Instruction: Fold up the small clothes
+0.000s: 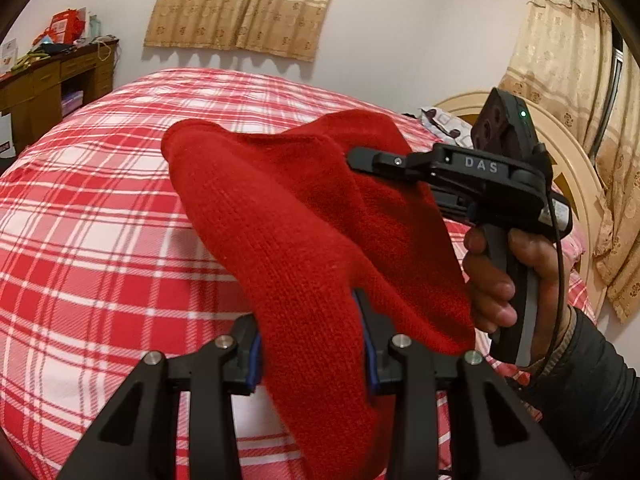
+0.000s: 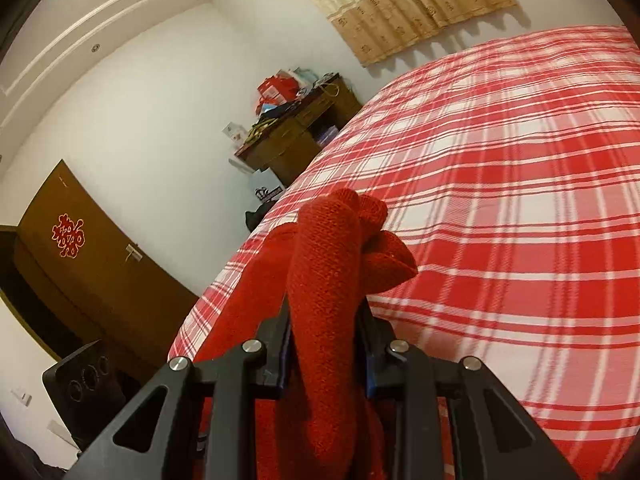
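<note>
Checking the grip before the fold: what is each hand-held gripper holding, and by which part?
Both hold the red knit garment above the plaid bed: the left hand-held gripper clamps a bunched edge, the right hand-held gripper another bunched part.

Red knit garment (image 1: pixel 316 248) covers my left fingers' (image 1: pixel 256 364) tips; its lower end leaves frame. Desk (image 1: pixel 52 80) clutter too small to identify (both views).

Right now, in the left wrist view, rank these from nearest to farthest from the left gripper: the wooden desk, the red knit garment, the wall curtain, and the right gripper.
1. Red knit garment: clamped in the left gripper.
2. Right gripper: ahead, to the right, pinching the garment's far end.
3. Wooden desk: far left, beyond the plaid bed.
4. Wall curtain: on the back wall, across the bed.
</note>
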The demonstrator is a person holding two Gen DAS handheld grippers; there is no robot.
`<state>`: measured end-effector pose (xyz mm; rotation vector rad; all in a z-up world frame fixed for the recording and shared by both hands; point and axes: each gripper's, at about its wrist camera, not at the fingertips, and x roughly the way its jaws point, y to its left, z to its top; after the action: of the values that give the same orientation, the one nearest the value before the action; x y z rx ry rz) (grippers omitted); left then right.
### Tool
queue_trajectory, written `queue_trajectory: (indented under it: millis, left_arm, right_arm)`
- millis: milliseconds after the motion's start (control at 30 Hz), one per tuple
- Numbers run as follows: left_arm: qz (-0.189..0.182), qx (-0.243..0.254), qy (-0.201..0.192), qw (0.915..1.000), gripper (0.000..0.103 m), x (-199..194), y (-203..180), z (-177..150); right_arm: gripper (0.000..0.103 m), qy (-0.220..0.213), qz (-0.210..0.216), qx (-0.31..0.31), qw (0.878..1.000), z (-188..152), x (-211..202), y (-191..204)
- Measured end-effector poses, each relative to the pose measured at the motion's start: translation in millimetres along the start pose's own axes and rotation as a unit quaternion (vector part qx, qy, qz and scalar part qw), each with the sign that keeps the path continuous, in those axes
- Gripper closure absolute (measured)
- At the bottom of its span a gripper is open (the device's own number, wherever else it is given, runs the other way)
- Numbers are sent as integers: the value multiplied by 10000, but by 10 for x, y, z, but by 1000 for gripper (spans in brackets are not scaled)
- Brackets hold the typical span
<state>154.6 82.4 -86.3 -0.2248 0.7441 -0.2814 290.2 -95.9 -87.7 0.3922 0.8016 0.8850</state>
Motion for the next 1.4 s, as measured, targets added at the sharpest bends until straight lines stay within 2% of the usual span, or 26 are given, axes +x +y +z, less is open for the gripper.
queue_trajectory:
  millis: [500, 1400]
  left_arm:
    - [250, -178, -30, 9995, 64, -148, 388, -70]
    - [547, -306, 68, 9980, 64, -250, 706, -288]
  right_arm:
    - [76, 424, 176, -222, 9987, -17, 551, 358]
    - [76, 999, 289, -403, 9938, -61, 1210, 577]
